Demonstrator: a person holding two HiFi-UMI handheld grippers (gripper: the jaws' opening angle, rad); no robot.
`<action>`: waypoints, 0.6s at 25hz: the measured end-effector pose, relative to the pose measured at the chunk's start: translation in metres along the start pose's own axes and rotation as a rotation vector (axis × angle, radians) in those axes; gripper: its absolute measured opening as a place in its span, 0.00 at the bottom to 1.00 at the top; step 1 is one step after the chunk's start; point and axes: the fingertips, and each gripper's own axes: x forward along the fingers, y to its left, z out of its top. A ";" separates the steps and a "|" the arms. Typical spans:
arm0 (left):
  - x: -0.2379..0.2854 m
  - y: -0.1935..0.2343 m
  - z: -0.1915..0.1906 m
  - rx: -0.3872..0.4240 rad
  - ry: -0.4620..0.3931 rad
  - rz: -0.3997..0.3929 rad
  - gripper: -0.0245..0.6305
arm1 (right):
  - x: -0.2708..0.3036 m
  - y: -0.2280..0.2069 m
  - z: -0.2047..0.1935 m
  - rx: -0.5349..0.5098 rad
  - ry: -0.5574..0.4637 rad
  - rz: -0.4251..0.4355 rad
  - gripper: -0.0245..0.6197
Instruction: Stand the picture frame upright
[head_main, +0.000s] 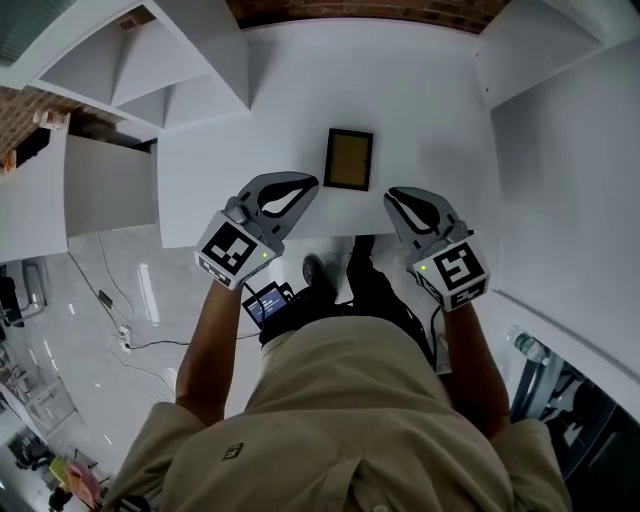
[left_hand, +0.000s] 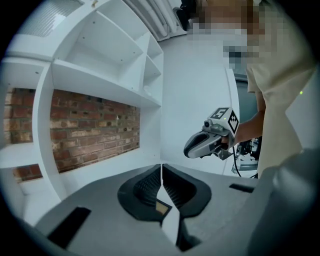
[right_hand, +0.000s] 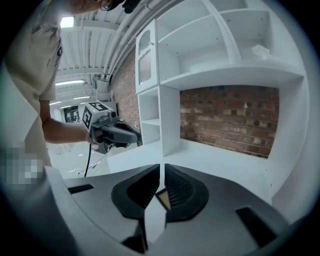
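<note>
1. The picture frame (head_main: 349, 159) lies flat on the white table (head_main: 430, 100). It has a dark edge and a tan middle.
2. The frame is between the two grippers and a bit farther from the person than they are. Nothing touches it.
3. The left gripper (head_main: 303, 186) is held over the near edge of the table. Its tip leans in toward the frame and stops near the frame's lower left corner.
4. The right gripper (head_main: 395, 196) is on the other side. Its tip leans in the other way, near the frame's lower right corner.
5. Both bare arms reach out from the body, one on each side. The hands sit behind the cubes with the black and white squares.
6. In the left gripper view, the left gripper (left_hand: 161, 184) has its jaws pressed together. It holds nothing. A small tan bit of the frame (left_hand: 161, 206) shows just below them.
7. That view also shows the right gripper (left_hand: 189, 149) held up in a hand, over the table.
8. In the right gripper view, the right gripper (right_hand: 161, 186) has its jaws together too, with nothing in them. A tan bit of the frame (right_hand: 163, 200) shows under them.
9. The left gripper (right_hand: 134, 136) shows there as well, held level in the other hand.
10. White shelves (right_hand: 225, 75) and a red brick wall (right_hand: 230, 125) stand behind the table.
</note>
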 end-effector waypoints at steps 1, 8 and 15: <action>0.008 0.003 -0.010 -0.006 0.021 -0.008 0.05 | 0.008 -0.005 -0.010 0.004 0.019 0.014 0.05; 0.062 0.025 -0.107 -0.062 0.174 -0.056 0.06 | 0.072 -0.036 -0.092 0.008 0.179 0.093 0.23; 0.098 0.038 -0.191 -0.093 0.301 -0.075 0.19 | 0.117 -0.046 -0.158 -0.003 0.291 0.155 0.27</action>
